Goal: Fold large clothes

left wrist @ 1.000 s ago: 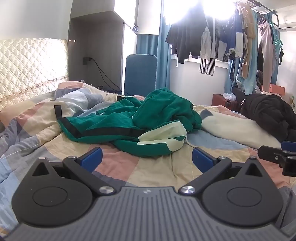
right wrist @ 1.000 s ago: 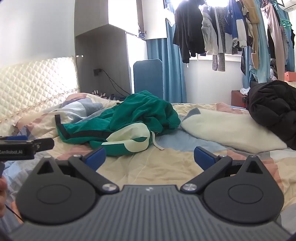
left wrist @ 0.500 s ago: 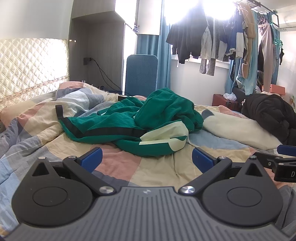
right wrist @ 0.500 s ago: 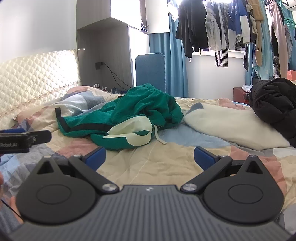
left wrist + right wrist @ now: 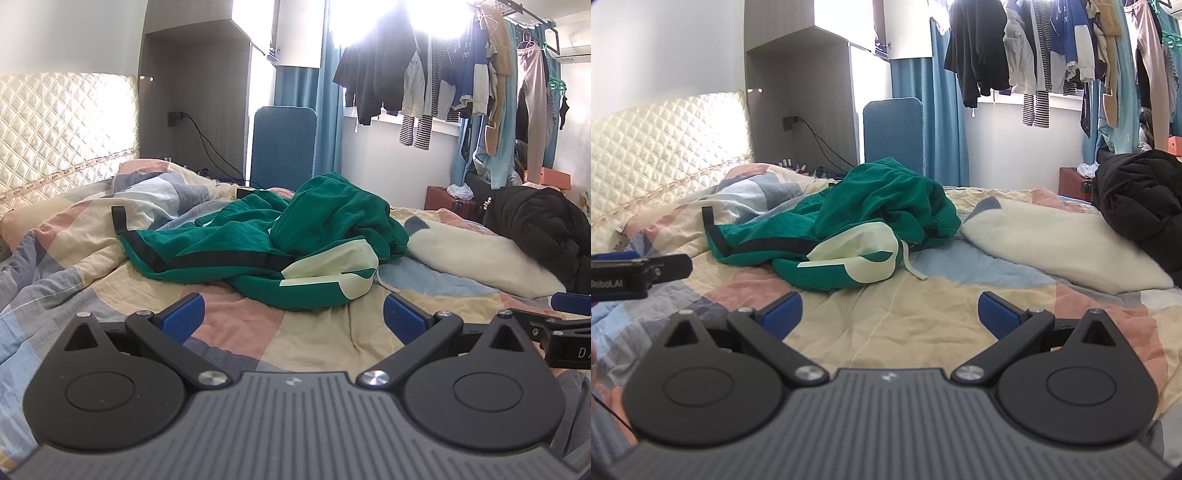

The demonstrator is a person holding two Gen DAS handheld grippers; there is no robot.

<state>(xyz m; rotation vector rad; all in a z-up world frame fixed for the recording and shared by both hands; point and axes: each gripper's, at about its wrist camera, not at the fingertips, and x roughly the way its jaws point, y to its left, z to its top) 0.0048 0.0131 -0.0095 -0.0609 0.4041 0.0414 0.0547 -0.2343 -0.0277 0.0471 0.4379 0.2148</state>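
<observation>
Here green garment [image 5: 295, 240] crumpled, shape unreadable; left hand-held gripper [image 5: 293, 314], right hand-held gripper [image 5: 890, 308] spread wide, empty.

The left claw [image 5: 291, 314] is hovering wide open over the patchwork pastel quilt [image 5: 240, 325], blue pads spread apart. Just ahead, the crumpled green tracksuit jacket with black stripe and pale panels [image 5: 295, 240] is lying on the bed, a fluffy white pillow [image 5: 476, 258] sitting beside it.

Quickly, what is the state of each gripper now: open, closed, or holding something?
Left gripper: open, holding nothing, short of the green garment.
Right gripper: open, holding nothing.
</observation>
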